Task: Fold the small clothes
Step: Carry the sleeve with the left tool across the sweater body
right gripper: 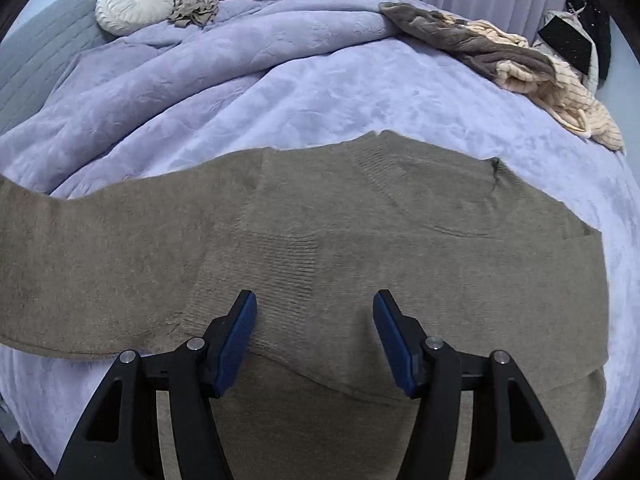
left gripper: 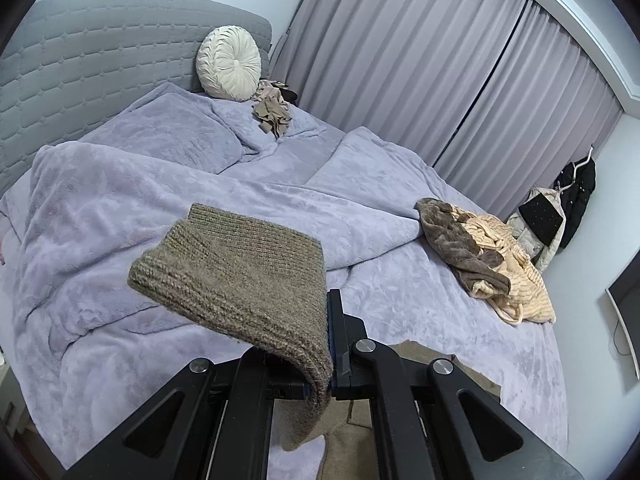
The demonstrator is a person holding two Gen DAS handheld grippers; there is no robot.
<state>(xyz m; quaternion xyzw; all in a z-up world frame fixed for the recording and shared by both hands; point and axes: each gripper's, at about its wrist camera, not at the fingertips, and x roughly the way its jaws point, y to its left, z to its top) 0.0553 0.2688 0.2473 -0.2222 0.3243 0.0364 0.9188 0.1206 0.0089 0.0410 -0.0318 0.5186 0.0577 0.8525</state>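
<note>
In the left wrist view, the left gripper is clamped on a ribbed cuff of the taupe sweater, gripping it at the edge. The cuff rises from the gripper toward ten o'clock and hangs clear of the lilac bed, likely so the sleeve can be carried across the body for a fold. More of the sweater shows below, at six o'clock. A heap of brown and cream clothes lies at three o'clock, probably awaiting a turn, and a small beige garment sits at twelve o'clock beside a round white cushion.

In the right wrist view, the right gripper stands wide and grips nothing, its blue pads poised just over the sweater. The garment lies flat across the bed, with one sleeve stretching out toward nine o'clock. A ribbed band lies directly ahead of the gripper at twelve o'clock. Spread flat like this, the body gives a smooth base for folding.
</note>
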